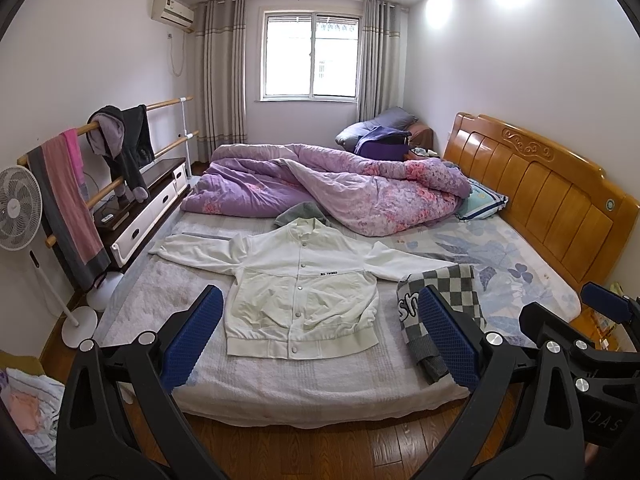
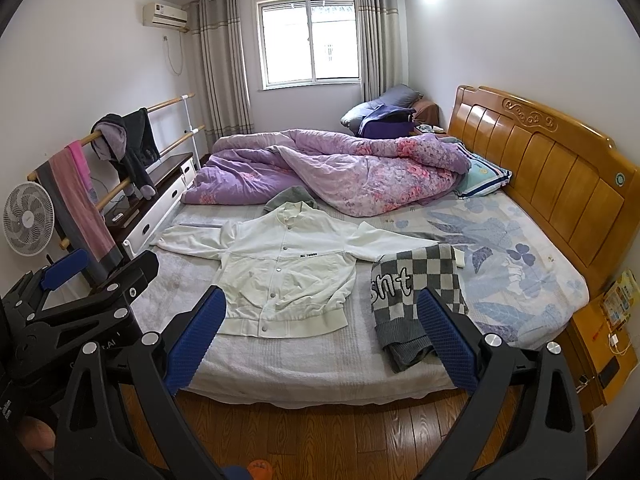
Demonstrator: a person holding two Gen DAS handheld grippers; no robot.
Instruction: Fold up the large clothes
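A white button-up jacket (image 1: pixel 304 288) lies spread flat on the bed, front up, sleeves stretched out to both sides; it also shows in the right wrist view (image 2: pixel 284 276). A folded grey-and-white checkered sweater (image 1: pixel 440 304) lies to its right, over the right sleeve end, and shows in the right wrist view too (image 2: pixel 416 296). My left gripper (image 1: pixel 320 336) is open and empty, held back from the bed's near edge. My right gripper (image 2: pixel 320 336) is open and empty, also short of the bed; it appears at the right edge of the left wrist view (image 1: pixel 600 312).
A rumpled purple floral quilt (image 1: pixel 340 184) covers the far half of the bed, with a grey garment (image 1: pixel 300 212) at the jacket's collar. A wooden headboard (image 1: pixel 540 184) is on the right. A clothes rack (image 1: pixel 100 160), fan (image 1: pixel 18 208) and low cabinet (image 1: pixel 148 208) stand left. Wood floor (image 1: pixel 320 452) lies below.
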